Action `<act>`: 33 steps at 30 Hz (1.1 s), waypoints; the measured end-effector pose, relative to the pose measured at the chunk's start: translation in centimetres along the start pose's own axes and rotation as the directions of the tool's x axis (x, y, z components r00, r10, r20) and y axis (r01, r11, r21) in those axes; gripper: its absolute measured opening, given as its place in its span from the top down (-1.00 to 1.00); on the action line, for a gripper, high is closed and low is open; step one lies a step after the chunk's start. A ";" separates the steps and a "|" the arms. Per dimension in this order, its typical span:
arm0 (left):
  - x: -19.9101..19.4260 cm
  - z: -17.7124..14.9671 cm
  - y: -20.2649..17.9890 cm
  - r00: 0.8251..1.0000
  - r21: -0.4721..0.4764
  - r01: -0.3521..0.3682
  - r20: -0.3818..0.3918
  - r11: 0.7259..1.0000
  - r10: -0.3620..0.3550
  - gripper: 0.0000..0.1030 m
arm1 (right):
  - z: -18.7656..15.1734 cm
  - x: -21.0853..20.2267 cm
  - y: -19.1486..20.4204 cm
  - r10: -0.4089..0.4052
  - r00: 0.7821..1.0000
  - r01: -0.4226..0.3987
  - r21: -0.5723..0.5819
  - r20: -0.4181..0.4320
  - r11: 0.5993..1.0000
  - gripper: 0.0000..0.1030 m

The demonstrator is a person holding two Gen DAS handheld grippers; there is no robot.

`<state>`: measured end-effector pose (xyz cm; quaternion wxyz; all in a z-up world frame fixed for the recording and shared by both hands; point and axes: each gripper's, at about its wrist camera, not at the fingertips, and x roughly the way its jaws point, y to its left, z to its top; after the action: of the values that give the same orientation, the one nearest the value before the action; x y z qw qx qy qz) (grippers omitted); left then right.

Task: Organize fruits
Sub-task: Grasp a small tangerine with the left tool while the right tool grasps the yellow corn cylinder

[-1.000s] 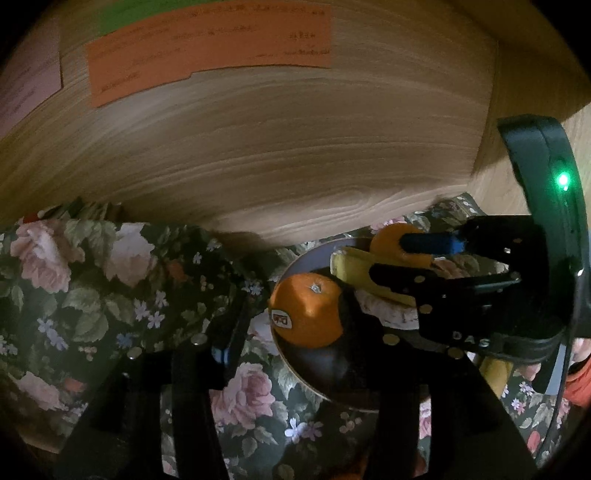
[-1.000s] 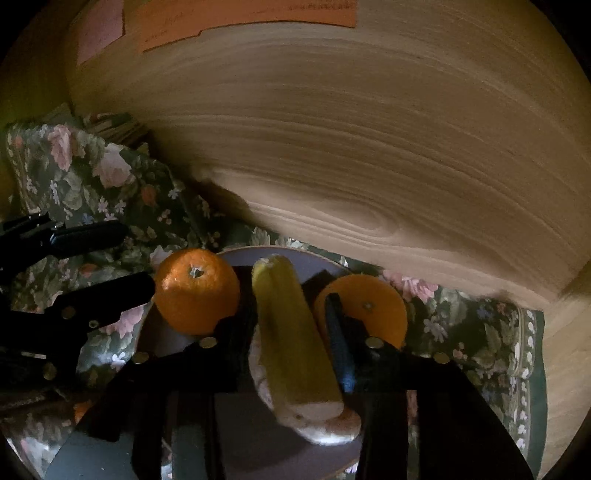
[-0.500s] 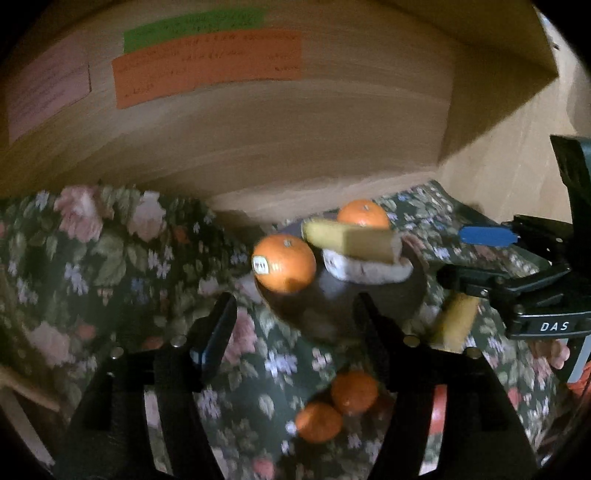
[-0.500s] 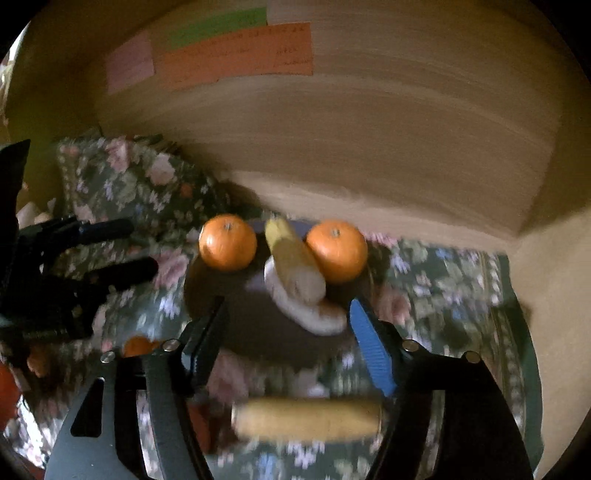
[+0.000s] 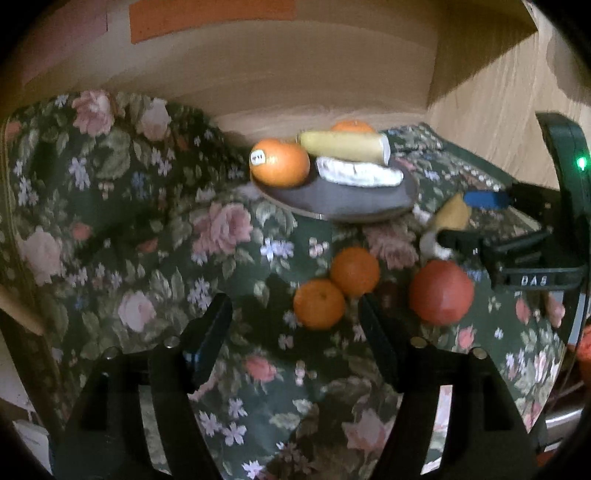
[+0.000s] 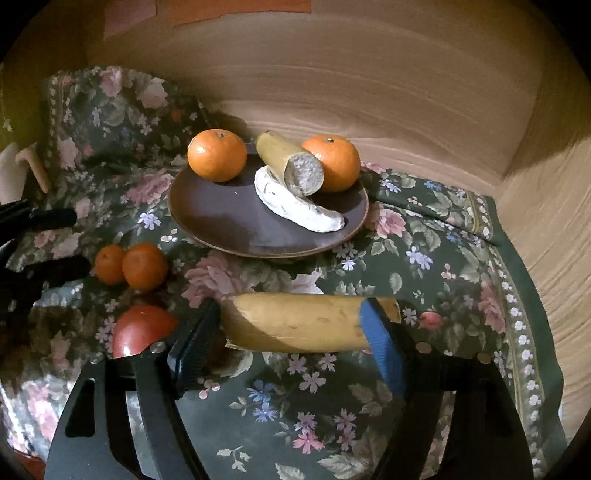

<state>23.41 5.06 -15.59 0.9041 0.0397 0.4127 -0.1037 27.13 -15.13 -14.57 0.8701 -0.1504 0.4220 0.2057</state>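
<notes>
A dark brown plate [image 6: 221,221] on the floral cloth holds two oranges [image 6: 217,155] [image 6: 332,162], a cut banana piece [image 6: 291,166] and a white peeled banana [image 6: 299,206]. On the cloth in front lie two small oranges [image 5: 319,303] [image 5: 354,271], a red fruit [image 5: 441,291] and a second banana piece [image 6: 295,321]. My right gripper [image 6: 288,343] hovers over that piece with its jaws opening, and the pads do not press on it. My left gripper [image 5: 293,332] is also opening, empty, just short of the small oranges.
A wooden back wall [image 6: 369,85] with paper notes [image 5: 210,14] rises behind the plate, and a wooden side wall [image 6: 546,229] closes the right. The floral cloth [image 6: 443,277] is bunched up at the back left [image 5: 110,155]. Each gripper shows at the other view's edge.
Both grippers have drawn back from the plate and their jaws have widened. The loose oranges, the red fruit and the second banana piece have come into view in front of the plate.
</notes>
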 end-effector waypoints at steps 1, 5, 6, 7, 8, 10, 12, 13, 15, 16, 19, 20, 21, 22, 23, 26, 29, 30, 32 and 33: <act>0.2 -0.2 -0.1 1.000 0.000 0.001 -0.007 1.000 -0.001 -0.37 | -0.1 0.0 0.0 -0.002 1.000 0.002 -0.003 0.003 1.000 -0.46; 1.0 -0.5 -0.2 0.999 0.000 0.017 -0.034 1.000 -0.017 -0.37 | -1.0 -0.9 -0.7 0.010 1.000 -0.010 0.012 -0.014 1.000 -0.43; 1.2 -0.4 -0.2 0.999 -0.001 0.020 -0.034 1.000 -0.020 -0.37 | -1.4 -1.1 -1.1 0.006 1.000 -0.006 0.022 -0.021 1.000 -0.34; 1.2 -0.4 -0.2 0.999 -0.001 0.024 -0.035 1.000 -0.024 -0.35 | -1.7 -1.3 -1.5 0.003 1.000 -0.002 0.031 -0.028 1.000 -0.28; 1.3 -0.4 -0.2 0.999 -0.003 0.033 -0.037 0.999 -0.033 -0.28 | -2.2 -1.5 -2.0 -0.005 0.999 0.006 0.042 -0.037 0.999 -0.27; 1.6 -0.2 -0.3 0.998 0.003 0.051 -0.045 0.999 -0.051 -0.14 | -3.0 -1.9 -3.2 -0.034 0.998 0.037 0.062 -0.051 0.997 -0.27; 1.9 0.0 -0.4 0.997 0.010 0.060 -0.052 0.998 -0.059 -0.02 | -3.6 -2.3 -4.3 -0.063 0.996 0.068 0.084 -0.065 0.994 -0.26; 2.2 0.1 -0.5 0.996 0.014 0.064 -0.057 0.998 -0.063 0.04 | -3.9 -2.4 -4.8 -0.071 0.995 0.078 0.098 -0.070 0.992 -0.24; 2.7 0.1 -0.6 0.995 0.016 0.075 -0.062 0.997 -0.074 0.23 | -4.2 -2.8 -6.1 -0.078 0.993 0.088 0.130 -0.084 0.988 -0.17; 2.8 0.1 -0.5 0.994 0.012 0.090 -0.064 0.996 -0.089 0.27 | -4.2 -3.0 -6.5 -0.073 0.994 0.085 0.145 -0.084 0.986 -0.13; 3.0 0.2 -0.6 0.993 0.007 0.104 -0.057 0.995 -0.103 0.33 | -3.9 -4.5 -7.1 -0.052 0.997 0.060 0.178 -0.049 0.982 -0.13; 3.0 0.2 -0.6 0.993 0.009 0.103 -0.054 0.995 -0.103 0.34 | -3.6 -4.9 -7.2 -0.045 0.998 0.051 0.185 -0.034 0.981 -0.13; 3.0 0.2 -0.6 0.993 0.008 0.105 -0.052 0.994 -0.104 0.34 | -3.1 -5.4 -7.3 -0.043 0.999 0.045 0.194 -0.013 0.980 -0.13; 2.9 0.2 -0.6 0.993 0.006 0.105 -0.050 0.994 -0.104 0.34 | -2.6 -5.7 -7.3 -0.048 0.999 0.046 0.200 0.005 0.979 -0.13; 2.8 0.2 -0.5 0.994 0.004 0.103 -0.046 0.995 -0.102 0.34 | -2.1 -5.8 -7.4 -0.054 0.998 0.050 0.204 0.014 0.978 -0.13; 2.1 0.3 -0.1 0.996 -0.003 0.086 -0.016 0.996 -0.086 0.35 | -0.8 -4.4 -7.9 -0.059 0.998 0.054 0.234 0.014 0.971 -0.13; 1.2 0.2 0.3 0.996 -0.014 0.084 0.008 0.996 -0.083 0.35 | -0.2 -1.4 -9.5 -0.034 0.998 0.046 0.297 -0.044 0.954 -0.13; 0.9 0.1 0.3 0.997 -0.009 0.072 0.018 0.997 -0.071 0.35 | -0.3 -0.4 -10.0 -0.026 0.997 0.047 0.320 -0.068 0.946 -0.13; 0.4 -0.2 0.4 0.998 0.002 0.053 0.032 0.999 -0.053 0.35 | -0.4 1.0 -10.7 -0.005 0.995 0.038 0.346 -0.095 0.937 -0.13; 0.1 -0.3 0.4 0.998 0.006 0.048 0.037 0.999 -0.048 0.35 | -0.5 1.5 -10.8 0.007 0.995 0.030 0.359 -0.101 0.933 -0.21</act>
<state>23.35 5.49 -15.91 0.9086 0.0302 0.3966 -0.1273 32.90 -24.42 -15.12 0.8618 -0.0012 0.4947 0.1119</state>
